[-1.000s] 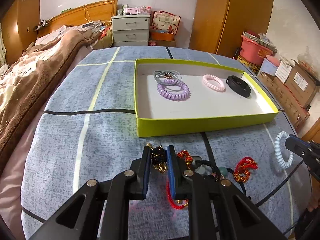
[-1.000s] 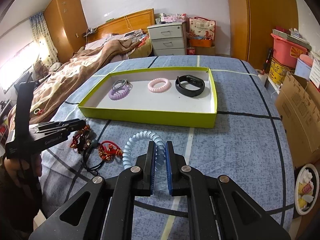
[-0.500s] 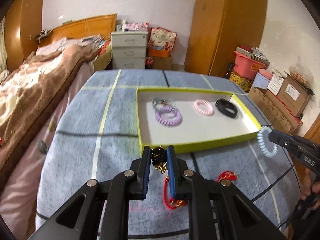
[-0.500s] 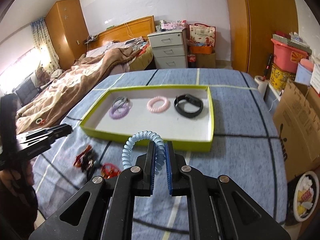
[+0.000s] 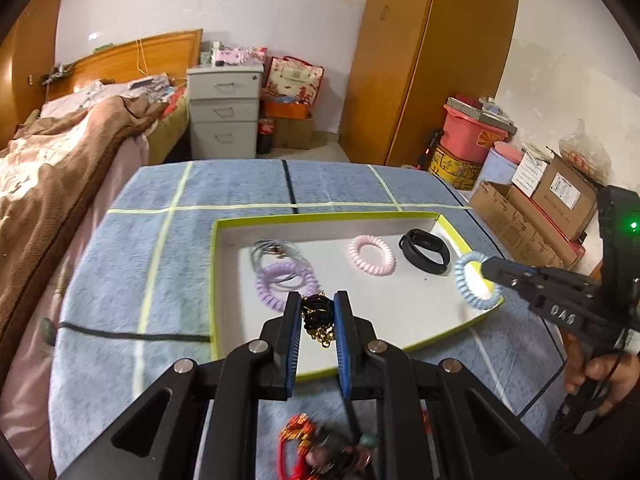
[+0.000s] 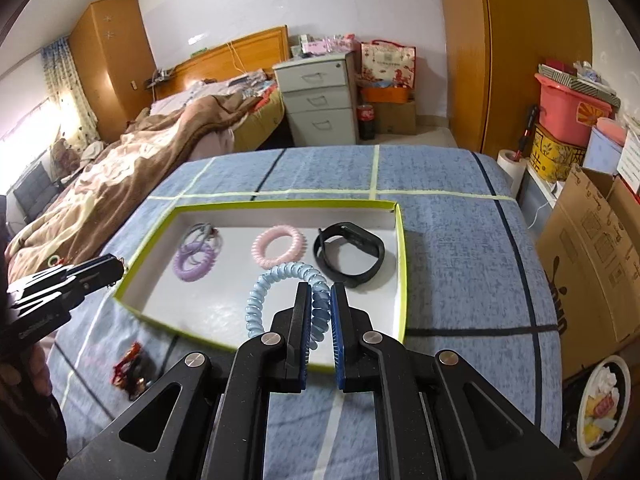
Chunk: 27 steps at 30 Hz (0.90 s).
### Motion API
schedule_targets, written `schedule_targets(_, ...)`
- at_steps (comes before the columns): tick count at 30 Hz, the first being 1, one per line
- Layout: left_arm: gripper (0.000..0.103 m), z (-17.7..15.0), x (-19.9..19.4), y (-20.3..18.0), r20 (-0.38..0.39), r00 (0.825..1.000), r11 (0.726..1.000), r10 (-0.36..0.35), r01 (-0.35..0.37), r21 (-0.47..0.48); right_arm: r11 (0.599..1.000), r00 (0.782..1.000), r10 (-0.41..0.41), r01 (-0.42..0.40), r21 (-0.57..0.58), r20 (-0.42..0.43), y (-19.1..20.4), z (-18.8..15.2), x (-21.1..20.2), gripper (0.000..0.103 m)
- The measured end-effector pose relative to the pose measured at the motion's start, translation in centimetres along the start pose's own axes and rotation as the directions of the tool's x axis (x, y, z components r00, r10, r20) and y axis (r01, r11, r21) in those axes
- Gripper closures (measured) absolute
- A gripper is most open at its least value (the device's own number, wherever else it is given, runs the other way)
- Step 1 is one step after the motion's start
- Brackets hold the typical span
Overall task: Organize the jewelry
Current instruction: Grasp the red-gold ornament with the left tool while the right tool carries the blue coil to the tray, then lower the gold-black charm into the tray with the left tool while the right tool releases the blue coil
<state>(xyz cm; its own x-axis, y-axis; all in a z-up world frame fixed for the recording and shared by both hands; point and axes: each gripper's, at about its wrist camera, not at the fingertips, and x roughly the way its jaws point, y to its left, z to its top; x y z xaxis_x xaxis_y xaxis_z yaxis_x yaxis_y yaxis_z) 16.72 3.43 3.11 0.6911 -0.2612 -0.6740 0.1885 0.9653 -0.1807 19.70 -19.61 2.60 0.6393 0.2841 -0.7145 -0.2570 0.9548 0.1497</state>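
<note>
Right wrist: blue coil point(image 6: 280, 280) over tray rim point(image 6: 403, 280)

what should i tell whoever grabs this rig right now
Left gripper: jaws shut on black and gold bracelet, held over the near part of the tray.
Right gripper: jaws shut on blue coil band, also over the tray.
Done: purple coil band, pink coil band and black wristband lie in the tray.
Left: release both pieces into the tray, then collect the red beaded pieces from the blue cloth.
</note>
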Motion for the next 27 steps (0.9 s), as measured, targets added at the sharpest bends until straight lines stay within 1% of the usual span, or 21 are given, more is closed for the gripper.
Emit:
schedule_targets(3, 0.086, 0.5, 1.3, -0.8, -0.016, 1.0, 1.0, -0.025, 0.025, 0.006, 1.0, 1.0, -0.015, 0.015, -0.004, -0.023, -0.5, 0.1, 1.1, 0.093)
schedule_targets(9, 0.086, 1.5, 4.3, -2.2, -0.063, 0.997, 0.998, -0.039, 0.042, 0.036, 1.0, 0.998, -0.022, 0.022, -0.001, -0.057, -1.6, -0.2, 2.7, 0.093)
schedule_targets(11, 0.086, 1.8, 5.2, -2.2, -0.078, 0.996, 0.999, -0.032, 0.035, 0.034, 1.0, 0.997, -0.031, 0.031, 0.002, -0.071, -1.8, -0.2, 3.2, 0.093)
schedule_targets(15, 0.086, 2.0, 6.6, -2.4, -0.1, 0.994, 0.998, -0.049, 0.053, 0.031, 0.998, 0.995, -0.054, 0.052, -0.024, -0.081, -2.0, -0.2, 3.7, 0.093)
schedule_targets(17, 0.086, 2.1, 7.5, -2.5, -0.124, 0.992, 0.999, -0.037, 0.041, 0.028, 0.998, 0.994, -0.063, 0.061, -0.029, -0.091, -2.1, -0.2, 4.0, 0.093)
schedule_targets(20, 0.086, 2.2, 7.9, -2.6, -0.127, 0.991, 0.998, -0.041, 0.046, 0.033, 0.997, 0.993, -0.077, 0.074, -0.039, -0.089, -2.3, -0.2, 4.1, 0.093)
schedule_targets(22, 0.086, 2.3, 8.5, -2.7, -0.143, 0.989, 0.998, -0.037, 0.042, 0.036, 0.996, 0.992, -0.077, 0.072, -0.045, -0.1, -2.3, -0.2, 4.3, 0.093)
schedule_targets(27, 0.086, 2.4, 9.0, -2.7, -0.156, 0.987, 0.999, -0.031, 0.037, 0.038, 0.997, 0.991, -0.072, 0.067, -0.049, -0.11, -2.2, -0.3, 4.3, 0.093)
